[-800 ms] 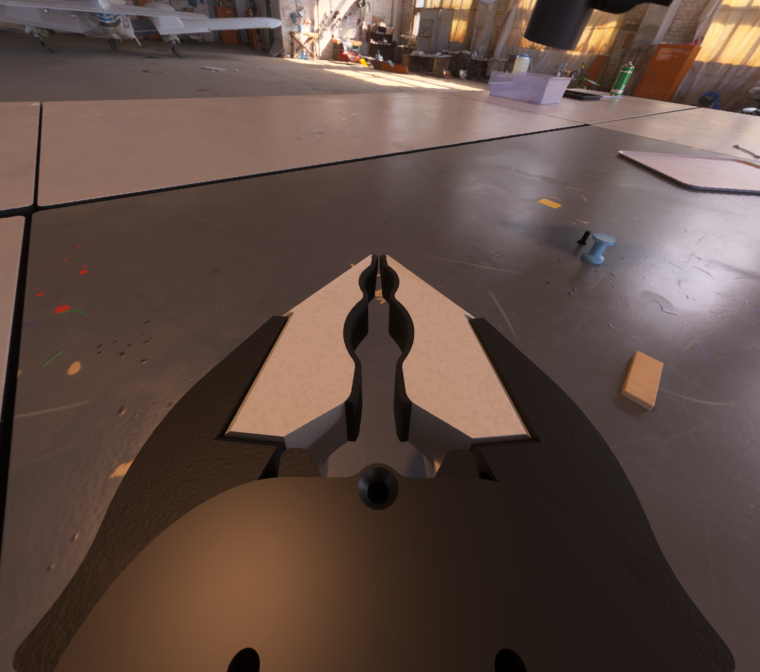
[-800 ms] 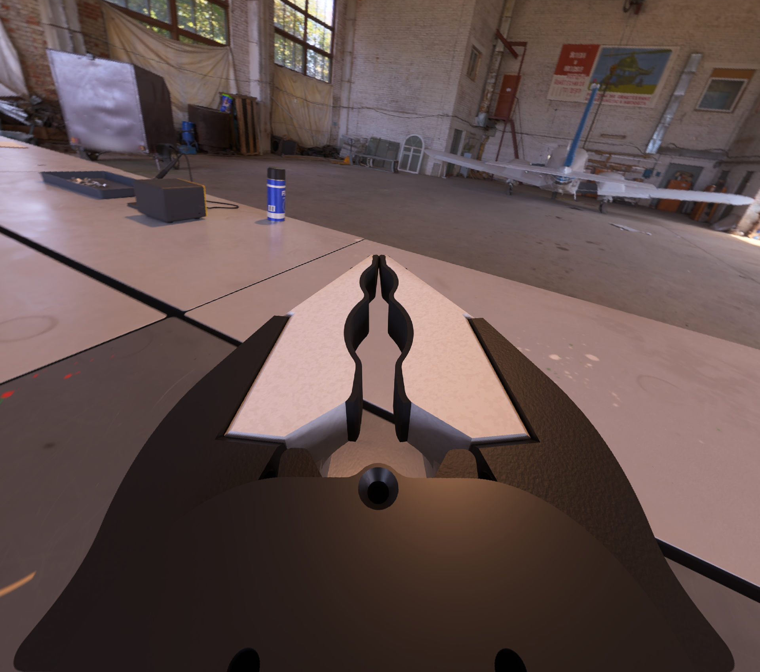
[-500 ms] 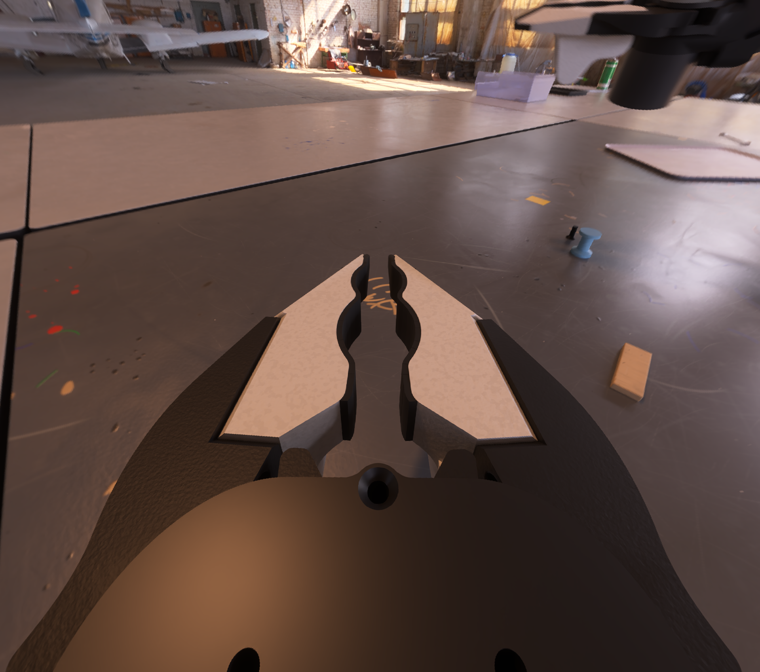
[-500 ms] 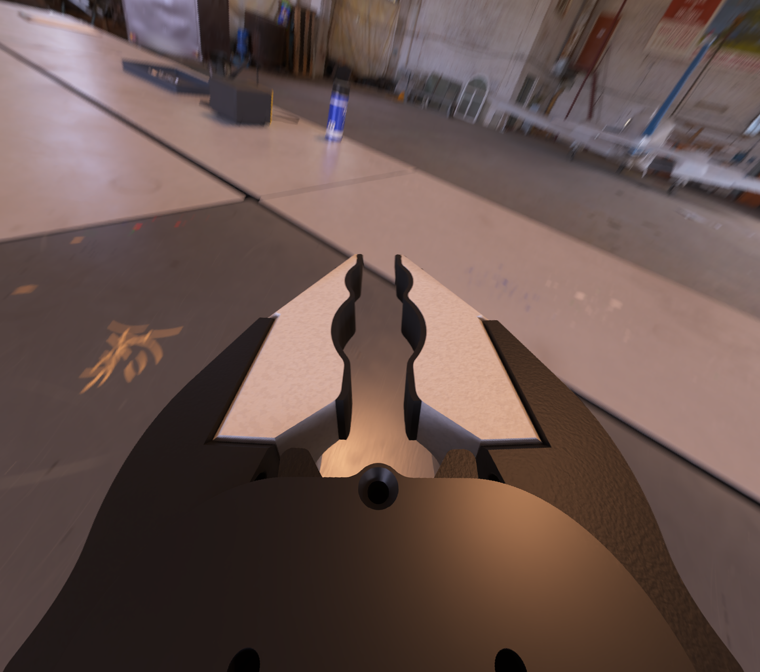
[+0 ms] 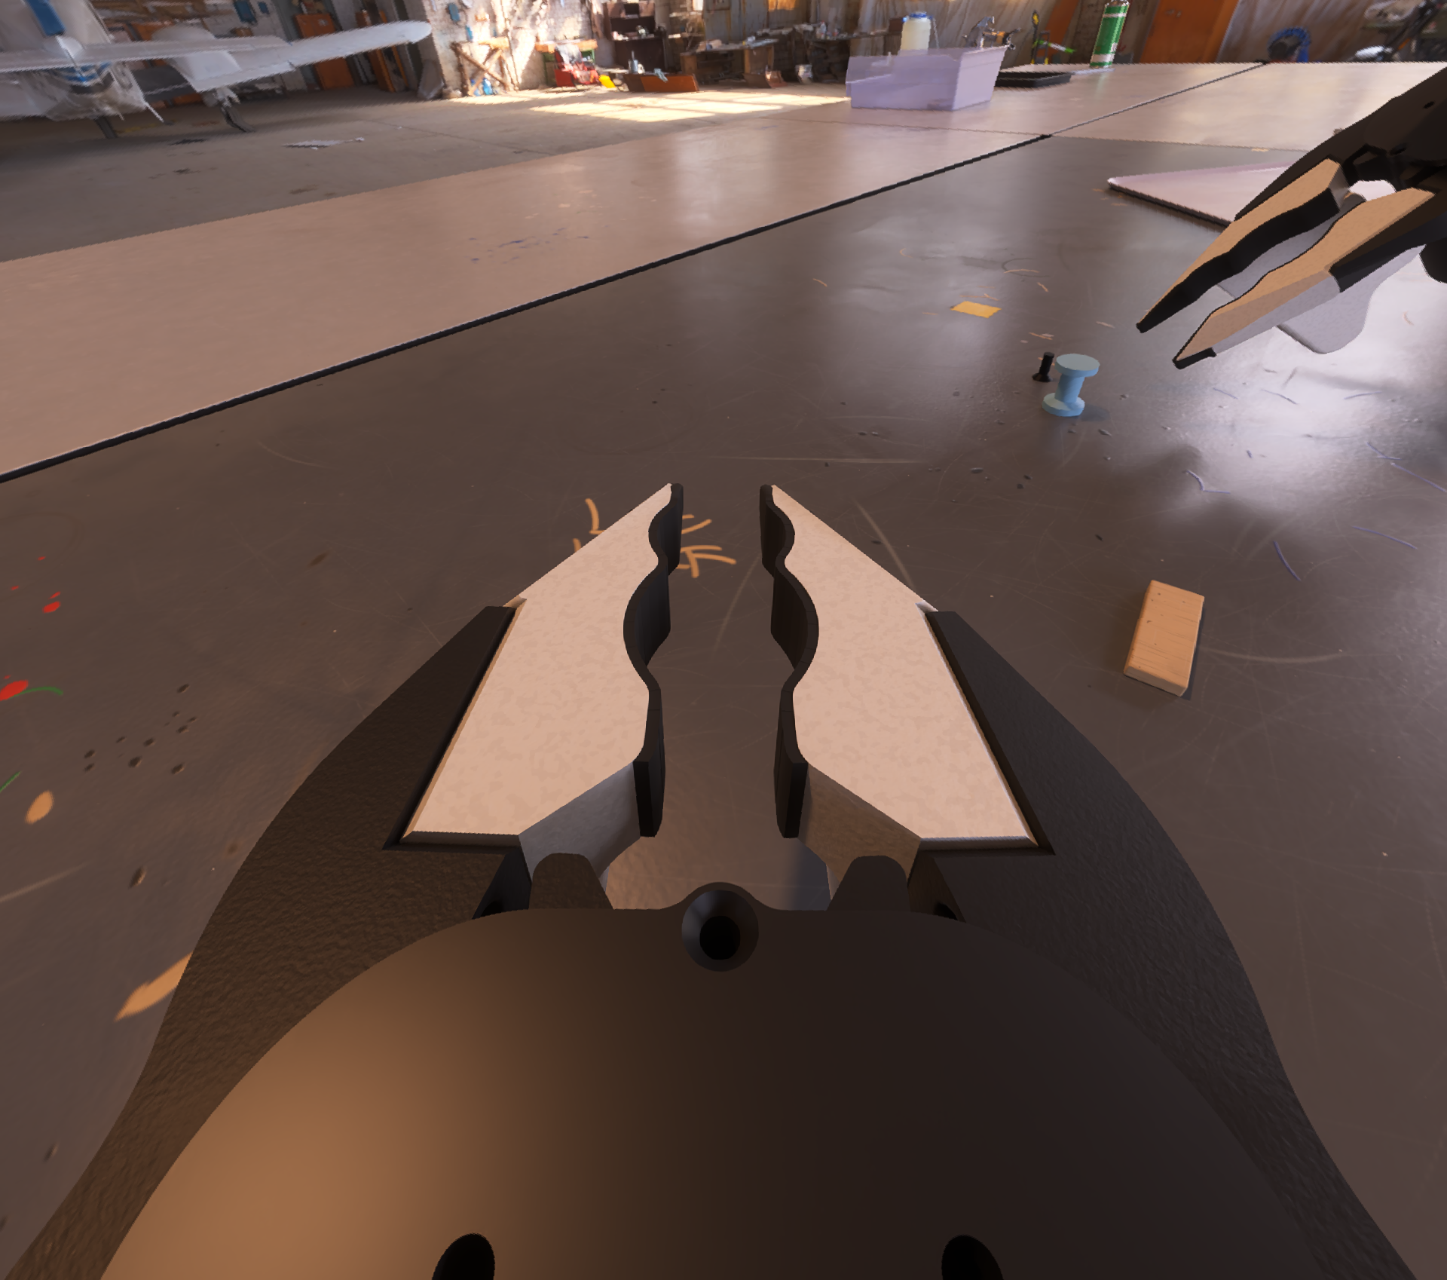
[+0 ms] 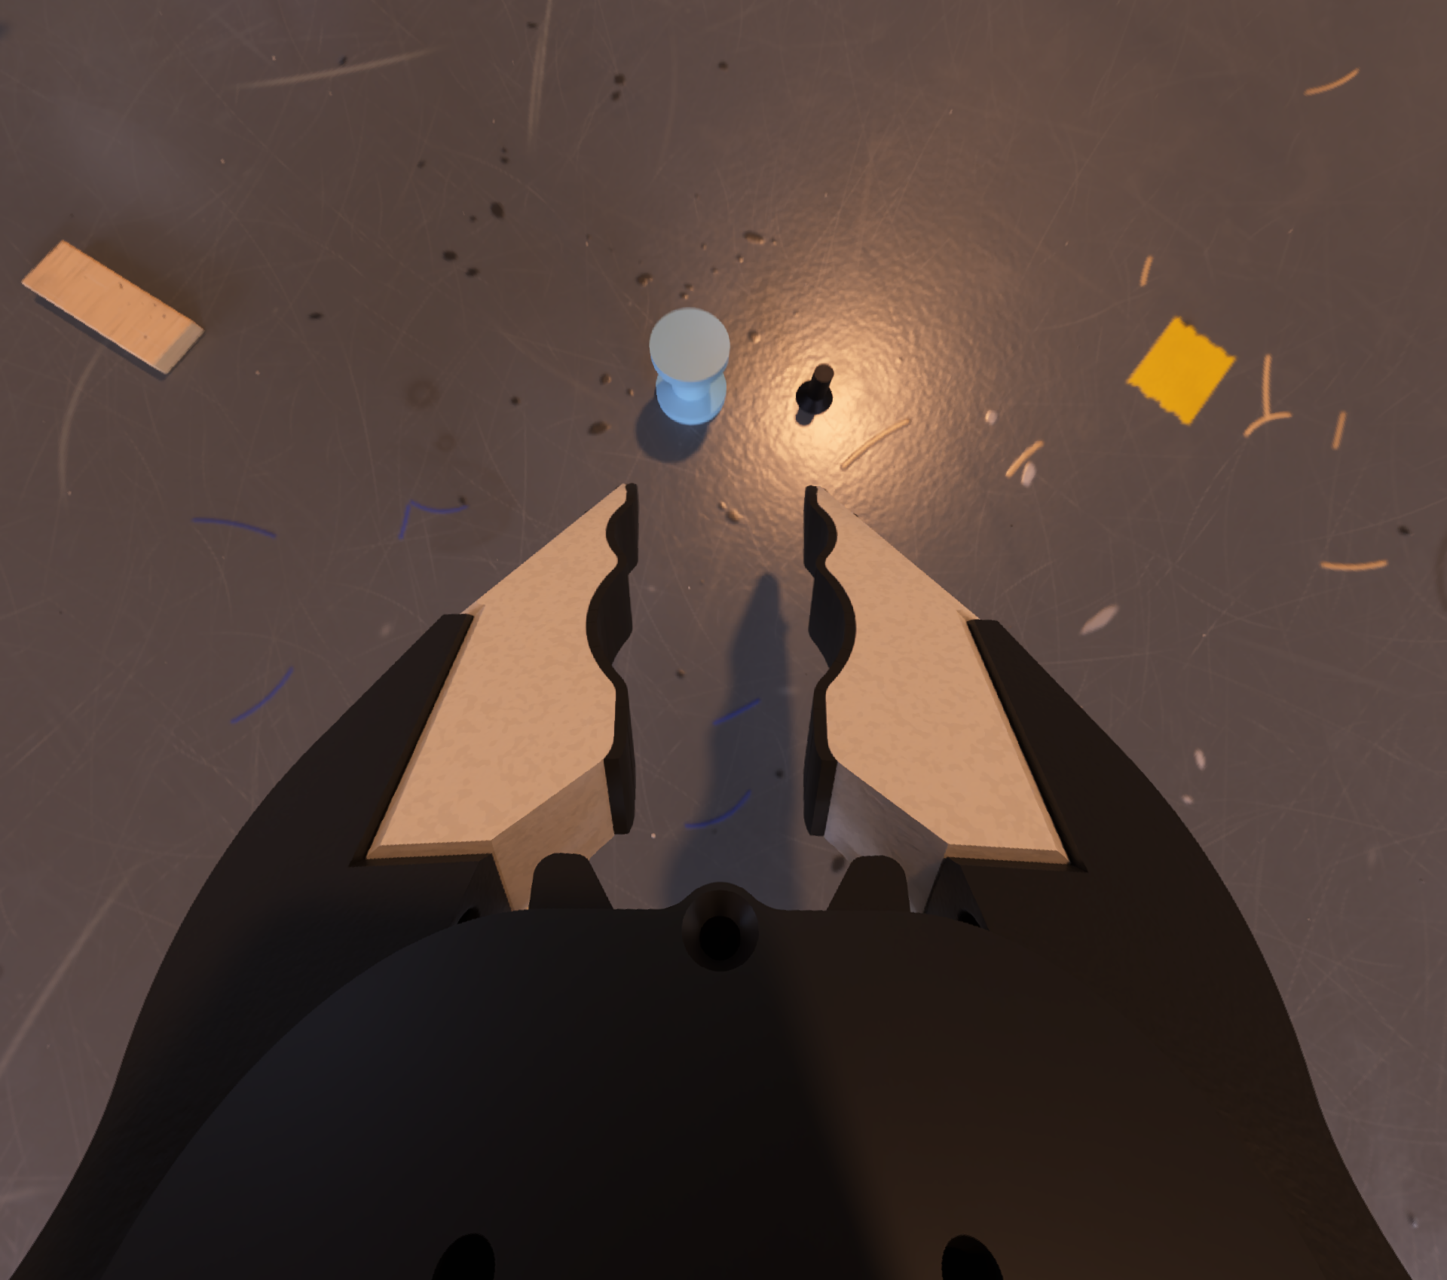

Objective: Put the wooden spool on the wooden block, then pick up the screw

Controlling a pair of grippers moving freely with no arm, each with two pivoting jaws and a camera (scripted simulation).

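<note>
Both steps of the task are yet to be done, by my reading. Right tongs (image 6: pixel 719 498) hang spread and empty above the dark tabletop (image 6: pixel 1018 68), tips pointing down just short of the spool (image 6: pixel 689 365). Left tongs (image 5: pixel 720 498) are also parted and empty, well away from the spool. That pale blue spool stands upright on the tabletop; the small black screw (image 6: pixel 814 390) stands just beside it, apart from it. Farther from the spool, on its other side, the wooden block (image 6: pixel 113 306) lies flat and bare.
</note>
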